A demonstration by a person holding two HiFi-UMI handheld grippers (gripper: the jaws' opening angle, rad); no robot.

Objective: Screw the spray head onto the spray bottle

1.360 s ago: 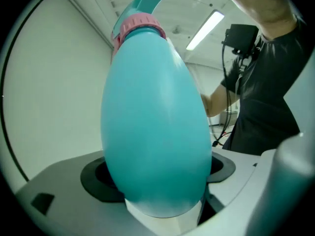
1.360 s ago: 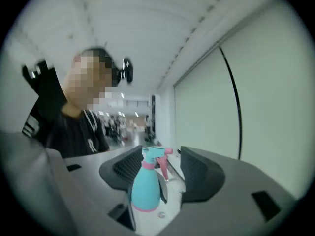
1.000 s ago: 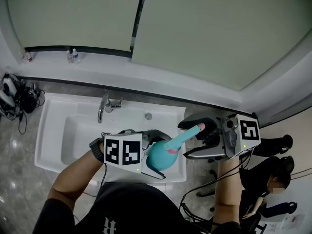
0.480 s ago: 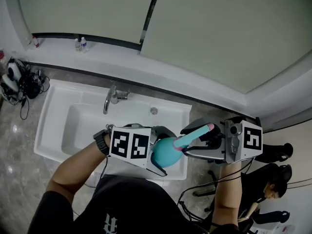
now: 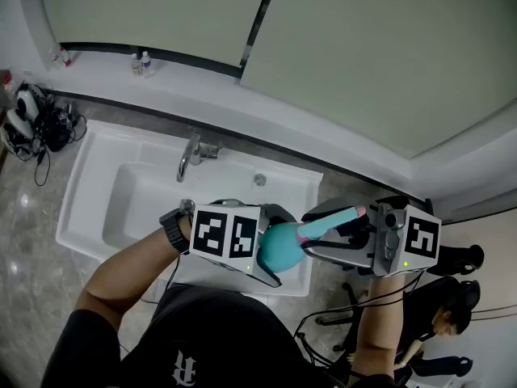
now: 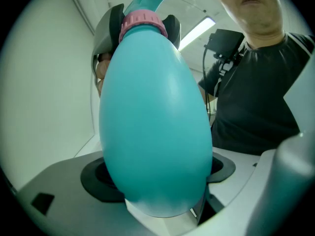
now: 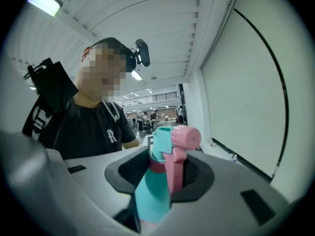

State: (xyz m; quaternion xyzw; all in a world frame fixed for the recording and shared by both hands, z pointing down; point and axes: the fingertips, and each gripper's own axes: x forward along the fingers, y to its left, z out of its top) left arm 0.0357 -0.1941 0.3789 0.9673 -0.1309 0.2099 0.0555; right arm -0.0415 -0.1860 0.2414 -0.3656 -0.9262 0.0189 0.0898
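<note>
Two pairs of tongs meet in the air above the near right corner of the white rectangular sink. The left tongs are clamped round the belly of the teal egg-shaped plastic spray bottle, with its neck pointing right. The right tongs have just been closing. Their jaws now stand partway in, pressed on the teal and pink plastic spray head that lies between them.

The ribbed pink collar sits on the bottle's neck, though how far it is threaded I cannot tell. To my eye this new grip sets up a twist of the spray head while the left side holds the bottle steady.

Room for that looks good. The nearest edge is the sink's near rim, just below the bottle. The chrome tap stands well apart to the far left. The small bottles on the window ledge and the tangle of black cables on the grey marbled worktop are farther off again. A seated person at the near right is the only thing close to the right arm's side.
</note>
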